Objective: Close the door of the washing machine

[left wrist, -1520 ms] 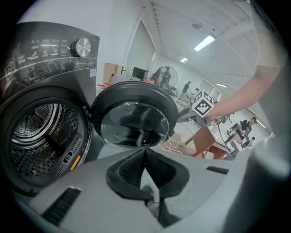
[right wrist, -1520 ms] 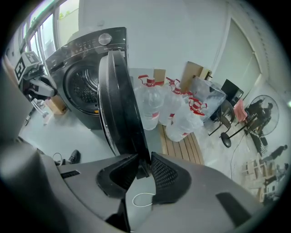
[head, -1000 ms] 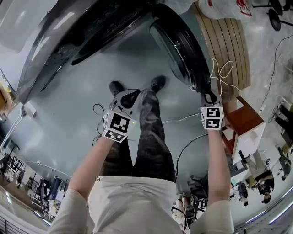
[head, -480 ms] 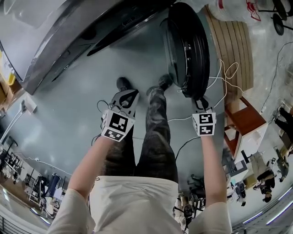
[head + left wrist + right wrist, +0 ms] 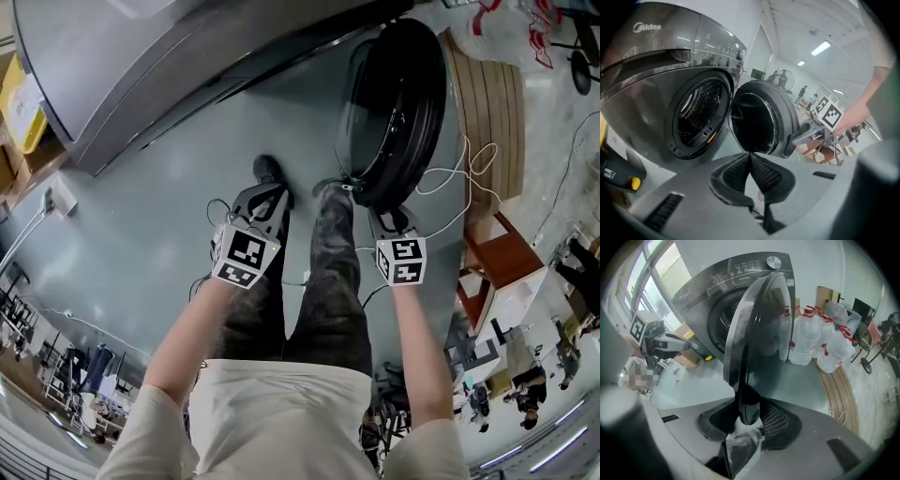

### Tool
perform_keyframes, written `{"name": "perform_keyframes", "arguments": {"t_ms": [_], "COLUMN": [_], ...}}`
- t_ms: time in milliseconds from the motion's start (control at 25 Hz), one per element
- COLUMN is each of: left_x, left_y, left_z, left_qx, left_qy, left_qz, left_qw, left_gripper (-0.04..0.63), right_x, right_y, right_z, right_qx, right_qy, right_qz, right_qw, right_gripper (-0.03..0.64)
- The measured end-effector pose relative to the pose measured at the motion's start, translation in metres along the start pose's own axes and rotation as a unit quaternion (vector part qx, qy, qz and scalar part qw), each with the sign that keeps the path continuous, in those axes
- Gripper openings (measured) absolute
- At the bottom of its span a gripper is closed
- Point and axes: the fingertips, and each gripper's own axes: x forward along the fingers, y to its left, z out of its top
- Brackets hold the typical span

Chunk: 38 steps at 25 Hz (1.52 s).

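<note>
The grey washing machine [image 5: 178,66] stands at the top of the head view, its drum opening [image 5: 696,115] uncovered. Its round dark door [image 5: 394,112] is swung partway out, edge-on in the right gripper view [image 5: 759,333]. My right gripper [image 5: 380,214] sits at the door's lower rim; its jaws have just been opening, and the rim stands between the pads [image 5: 749,416] without being pressed. My left gripper [image 5: 267,192] hangs over the floor in front of the machine, its pads meeting at the tips [image 5: 750,157] with nothing between them.
Several large water bottles [image 5: 811,341] stand beside the machine. A wooden pallet [image 5: 487,103] lies right of the door, with a loose white cable [image 5: 459,178] and a wooden stool [image 5: 497,258] nearby. The person's shoes [image 5: 267,169] are on the grey floor below the door.
The door has swung leftward toward the machine front, with my right gripper following at its rim. The right jaws have spread wider. My left gripper stays in front of the legs.
</note>
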Motion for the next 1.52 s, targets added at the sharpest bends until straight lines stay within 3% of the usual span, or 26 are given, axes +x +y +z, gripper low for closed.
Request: {"name": "perform_keyframes", "arguments": {"t_ms": [600,920,1240,1520], "left_x": [-0.024,-0.031,-0.04,-0.044], "left_y": [0.033,0.038,0.049,0.06], "left_z": [-0.028,-0.03,-0.032,-0.039], "left_qx": [-0.035,-0.046,-0.053,-0.066], "left_qy": [-0.005,-0.012,-0.023,-0.03], "left_qz": [0.025,0.03,0.04,0.049], "left_qw": [0.999,0.9984,0.9975,0.9962], "left_gripper": [0.008,0.009,0.009,0.009], "right_x": [0.041,0.056,0.058,0.073], "right_y": [0.092,0.129,0.159,0.178], "right_z": [0.052,0.079,0.117,0.148], "right_qx": [0.037,-0.012,-0.107,-0.125], "right_qy": [-0.019,-0.027,-0.066,-0.092], "right_qz": [0.07,0.097,0.105,0.109], "right_qw": [0.997,0.995,0.986,0.982], "right_gripper": [0.198,0.204,0.171,0.155]}}
